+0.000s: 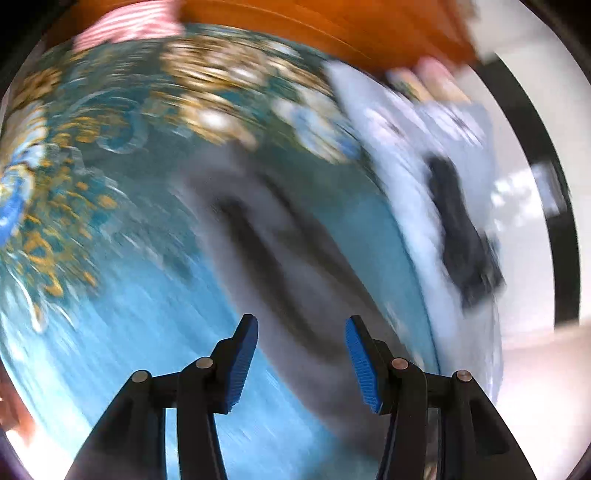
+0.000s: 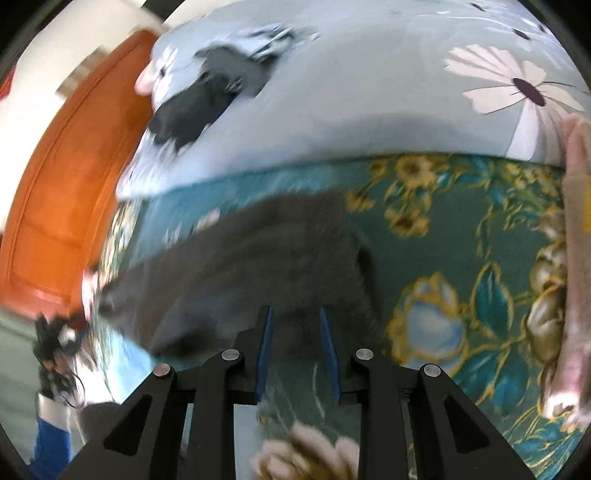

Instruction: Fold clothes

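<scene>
**user1:** 2 wrist views, both smeared with blur. What did each one give you that the other didn't?

**user2:** The left view looked down on the dark grey garment (image 1: pixel 280 258) lying on the teal floral bedspread (image 1: pixel 110 155), so you got its length running away from the camera. The left gripper (image 1: pixel 301 360) had its blue pads standing wide apart with nothing between them, only cloth below. Off to the right was a pale blue quilt (image 1: pixel 410 206) with a black piece of clothing (image 1: pixel 461 236) on it, plus an orange wooden headboard (image 1: pixel 332 29) along the top.

**user1:** And the right one?

**user2:** There the right gripper (image 2: pixel 295 349) had a narrow gap between its pads, and I saw no cloth pinched in it. The grey garment sat just ahead of the fingertips, spread sideways across the bedspread. This view alone showed the big white daisy print (image 2: pixel 517 85) on the quilt, a pinkish cloth (image 2: pixel 576 258) at the right edge and an orange door (image 2: pixel 74 177) on the left. At the lower left there was a blue sleeve (image 2: pixel 51 446), too blurred to say more.

**user1:** So the garment was flat on the bed?

**user2:** Yep, between both grippers, held by neither 1.
</scene>
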`<state>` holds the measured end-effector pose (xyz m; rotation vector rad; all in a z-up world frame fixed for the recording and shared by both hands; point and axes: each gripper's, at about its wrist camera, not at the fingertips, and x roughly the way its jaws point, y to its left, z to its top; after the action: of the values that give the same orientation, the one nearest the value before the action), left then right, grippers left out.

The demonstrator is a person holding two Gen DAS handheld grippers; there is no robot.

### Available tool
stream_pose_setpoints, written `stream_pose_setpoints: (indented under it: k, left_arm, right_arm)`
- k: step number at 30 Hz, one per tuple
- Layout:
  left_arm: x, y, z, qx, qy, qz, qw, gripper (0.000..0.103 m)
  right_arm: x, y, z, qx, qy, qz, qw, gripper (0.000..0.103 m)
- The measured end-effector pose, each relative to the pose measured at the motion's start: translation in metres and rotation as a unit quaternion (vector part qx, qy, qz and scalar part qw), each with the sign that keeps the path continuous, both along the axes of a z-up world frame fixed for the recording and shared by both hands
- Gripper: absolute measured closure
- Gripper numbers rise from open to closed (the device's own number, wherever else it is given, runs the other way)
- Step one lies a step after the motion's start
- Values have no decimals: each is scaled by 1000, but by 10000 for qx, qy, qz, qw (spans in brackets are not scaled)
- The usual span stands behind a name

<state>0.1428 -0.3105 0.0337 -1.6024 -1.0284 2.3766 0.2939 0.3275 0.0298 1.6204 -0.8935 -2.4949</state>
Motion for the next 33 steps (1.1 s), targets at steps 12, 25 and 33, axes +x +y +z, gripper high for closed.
stream_pose_setpoints:
  k: [12, 25, 33]
  left_arm:
    - [75, 222, 74, -968, 680, -2431, 9628, 40]
    - [122, 322, -17, -1926, -556, -3040, 9313, 40]
    - [92, 326, -61, -1970, -555, -3158, 9265, 40]
  right_arm:
    - [-13, 14, -38, -522, -141, -116, 9985, 77]
    - [-17, 29, -45, -1070, -104, -77, 9942, 77]
    - [-13, 32, -42, -1171, -75, -167, 9929, 76]
